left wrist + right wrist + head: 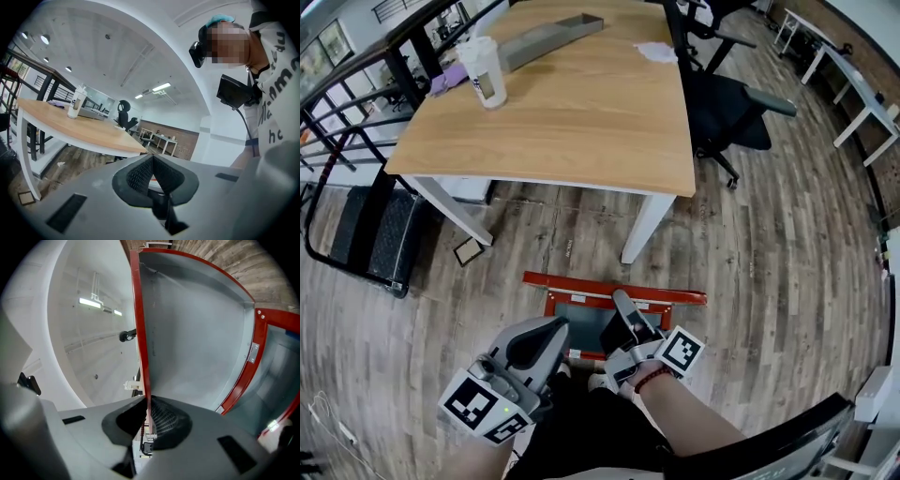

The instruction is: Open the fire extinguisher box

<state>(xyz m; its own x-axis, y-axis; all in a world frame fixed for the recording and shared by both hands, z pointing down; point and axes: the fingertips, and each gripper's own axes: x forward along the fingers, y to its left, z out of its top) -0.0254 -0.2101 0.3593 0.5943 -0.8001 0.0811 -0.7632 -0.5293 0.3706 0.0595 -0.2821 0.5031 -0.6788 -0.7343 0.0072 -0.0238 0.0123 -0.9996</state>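
Here, right tool (146, 401) clenched on red door (192, 333), left tool (152, 158) clenched empty, fire extinguisher box (546, 279) partly hidden behind both

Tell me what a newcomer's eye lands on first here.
The red box on the floor in front of the wooden table stands out first. The right gripper pinches its door by the red edge, swung open. The left gripper is shut and empty.
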